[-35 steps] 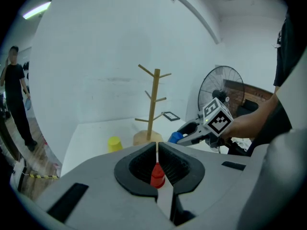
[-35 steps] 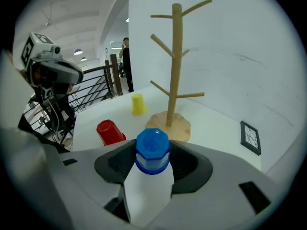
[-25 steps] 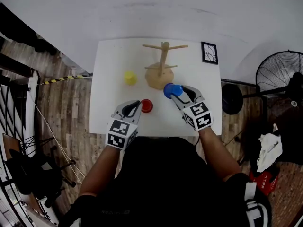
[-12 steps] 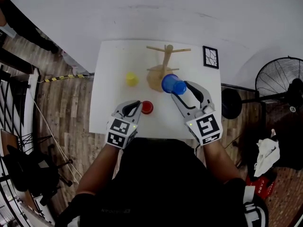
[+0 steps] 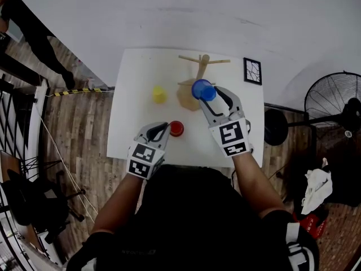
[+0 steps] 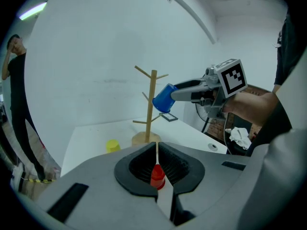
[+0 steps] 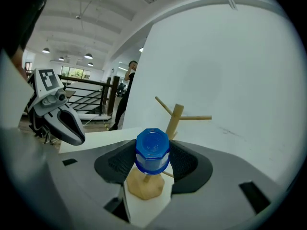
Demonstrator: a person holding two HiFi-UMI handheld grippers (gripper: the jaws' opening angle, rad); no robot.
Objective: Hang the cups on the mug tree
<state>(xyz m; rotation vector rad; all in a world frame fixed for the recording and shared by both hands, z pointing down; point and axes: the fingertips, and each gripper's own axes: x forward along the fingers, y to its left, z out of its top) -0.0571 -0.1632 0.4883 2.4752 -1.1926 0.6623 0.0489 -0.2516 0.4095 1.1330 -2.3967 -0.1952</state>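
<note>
- The left gripper is seen close to the counter's front edge, its jaws drawn together with nothing between them.
- A red cup is stood on the counter just beyond those tips and slightly to their right. Whether it is touched cannot be told.
- Bare white surface is left open along the counter's left side, from the front edge to the far left corner.
- The right gripper is held above the counter, right of centre, its jaws clamped on a blue cup. The cup's flat bottom is turned back toward the gripper.
- The blue cup is carried in the air just beside the trunk of the mug tree, above the lowest peg and below the top pegs. Contact with the wood cannot be made out.
- A yellow cup is set left of the tree's base, well apart from the red cup, with open counter on every side.
- The mug tree is stood toward the counter's far edge, right of centre.
- A black-framed card is laid flat at the far right corner, near the edge.
- A white wall is met beyond the far edge. Wood floor is seen off the left edge, and a standing fan off the right.
</note>
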